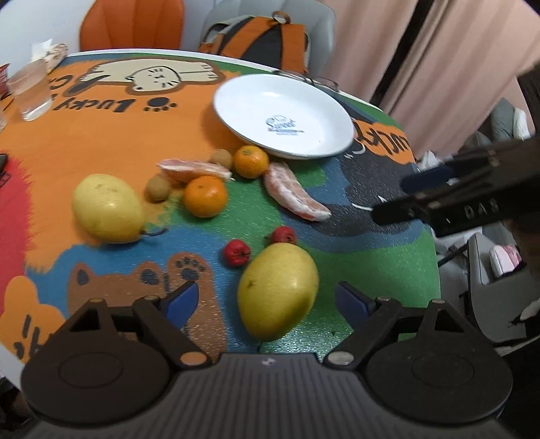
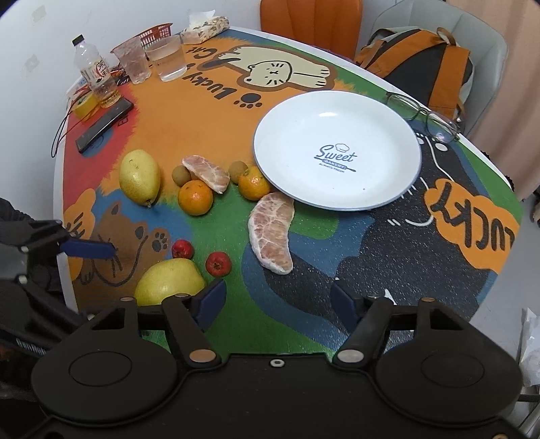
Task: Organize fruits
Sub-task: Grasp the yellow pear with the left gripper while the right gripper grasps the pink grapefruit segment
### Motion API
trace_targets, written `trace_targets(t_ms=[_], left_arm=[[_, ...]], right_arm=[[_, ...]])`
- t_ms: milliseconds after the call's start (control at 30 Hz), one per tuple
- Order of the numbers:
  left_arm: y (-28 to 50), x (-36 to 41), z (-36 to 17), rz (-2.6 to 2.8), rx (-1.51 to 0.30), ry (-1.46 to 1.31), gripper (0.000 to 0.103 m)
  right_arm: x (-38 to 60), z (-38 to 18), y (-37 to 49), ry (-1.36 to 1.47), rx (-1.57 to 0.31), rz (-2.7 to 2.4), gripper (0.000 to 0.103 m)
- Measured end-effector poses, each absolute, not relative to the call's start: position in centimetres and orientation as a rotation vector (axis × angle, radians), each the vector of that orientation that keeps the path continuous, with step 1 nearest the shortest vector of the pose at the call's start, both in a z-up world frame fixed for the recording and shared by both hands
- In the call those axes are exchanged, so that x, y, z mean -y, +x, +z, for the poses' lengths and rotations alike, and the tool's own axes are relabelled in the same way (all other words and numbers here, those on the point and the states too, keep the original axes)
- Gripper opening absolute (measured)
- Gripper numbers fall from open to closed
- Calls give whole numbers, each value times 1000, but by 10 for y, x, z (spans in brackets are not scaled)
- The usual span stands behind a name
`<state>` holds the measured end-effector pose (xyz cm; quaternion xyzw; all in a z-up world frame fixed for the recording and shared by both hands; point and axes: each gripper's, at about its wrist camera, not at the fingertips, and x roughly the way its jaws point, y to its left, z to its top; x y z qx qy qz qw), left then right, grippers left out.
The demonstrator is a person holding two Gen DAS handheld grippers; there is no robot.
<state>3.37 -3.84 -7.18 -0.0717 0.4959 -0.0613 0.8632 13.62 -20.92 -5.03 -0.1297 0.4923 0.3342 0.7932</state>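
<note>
My left gripper (image 1: 266,299) is open over the near yellow fruit (image 1: 278,290), which lies between the blue pads without touching them. My right gripper (image 2: 276,299) is open above the green mat with nothing between its fingers; the same yellow fruit (image 2: 168,282) lies just to its left. A peeled pomelo segment (image 2: 271,231) lies ahead of it, beside the white plate (image 2: 337,141), which holds nothing. Further back lie two oranges (image 2: 195,197), a second pomelo segment (image 2: 207,174), two small red fruits (image 2: 218,264), two brown longans (image 2: 238,169) and another yellow fruit (image 2: 140,177).
Cups (image 2: 167,62), a bottle (image 2: 96,72), a phone (image 2: 103,125) and a tissue pack (image 2: 204,28) crowd the far left of the round table. Glasses (image 2: 422,114) lie past the plate. Two chairs stand behind, one with an orange backpack (image 2: 422,64).
</note>
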Motion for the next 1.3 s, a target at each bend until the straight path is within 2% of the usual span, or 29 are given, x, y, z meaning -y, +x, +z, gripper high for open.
trace_targets(t_ms=[467, 633, 1000, 1300], left_arm=[[49, 54, -95, -161, -1077, -96, 86], [54, 55, -101, -166, -1095, -100, 80], [60, 63, -112, -181, -1116, -81, 80], [64, 65, -118, -169, -1141, -73, 72]], right_arm=[[197, -66, 151, -292, -1084, 731, 65], [191, -74, 157, -291, -1088, 733, 64], [174, -92, 170, -271, -1079, 764, 61], [161, -103, 179, -288, -1074, 779, 57]])
